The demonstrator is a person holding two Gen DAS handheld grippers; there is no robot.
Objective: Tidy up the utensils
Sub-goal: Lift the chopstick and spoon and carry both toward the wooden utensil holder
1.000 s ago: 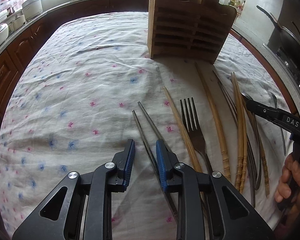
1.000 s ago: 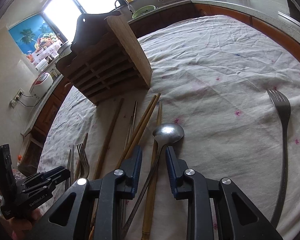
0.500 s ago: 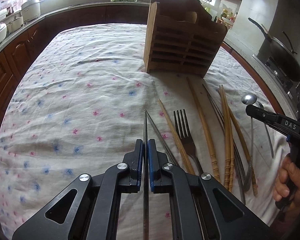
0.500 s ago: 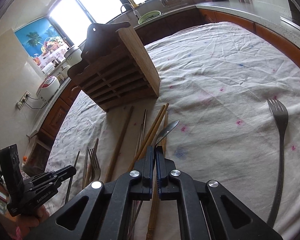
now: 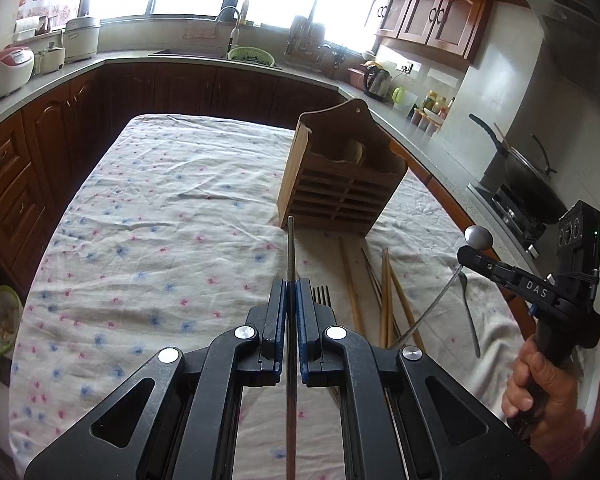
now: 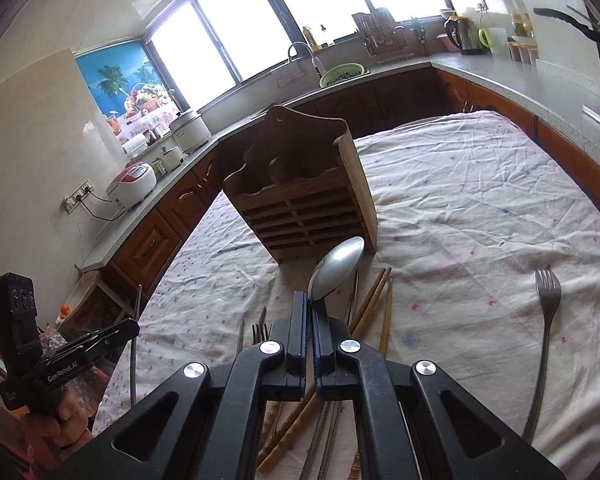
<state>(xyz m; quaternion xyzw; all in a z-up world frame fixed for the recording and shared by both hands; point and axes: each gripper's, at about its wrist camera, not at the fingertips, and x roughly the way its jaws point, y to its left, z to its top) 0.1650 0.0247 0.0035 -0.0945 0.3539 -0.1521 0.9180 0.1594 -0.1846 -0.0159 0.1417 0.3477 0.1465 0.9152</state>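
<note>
A wooden utensil holder [image 5: 340,184] with slatted front stands on the cloth-covered table; it also shows in the right wrist view [image 6: 300,200]. My left gripper [image 5: 291,292] is shut on a metal chopstick [image 5: 290,248], held above the cloth and pointing at the holder. My right gripper [image 6: 311,308] is shut on a metal spoon [image 6: 336,266], bowl up, lifted off the table. The spoon [image 5: 478,237] and right gripper also show in the left wrist view. Bamboo chopsticks [image 5: 386,292] and a fork [image 5: 321,294] lie on the cloth.
A second fork [image 6: 546,320] lies on the cloth at the right. More chopsticks [image 6: 370,300] lie below the right gripper. Kitchen counters surround the table [image 5: 160,208], with a wok [image 5: 528,184] on the stove at right and rice cookers [image 5: 4,68] at left.
Both grippers closed, the left on the metal chopstick and the right on the spoon, then lifted them off the cloth and tilted up toward the holder.
</note>
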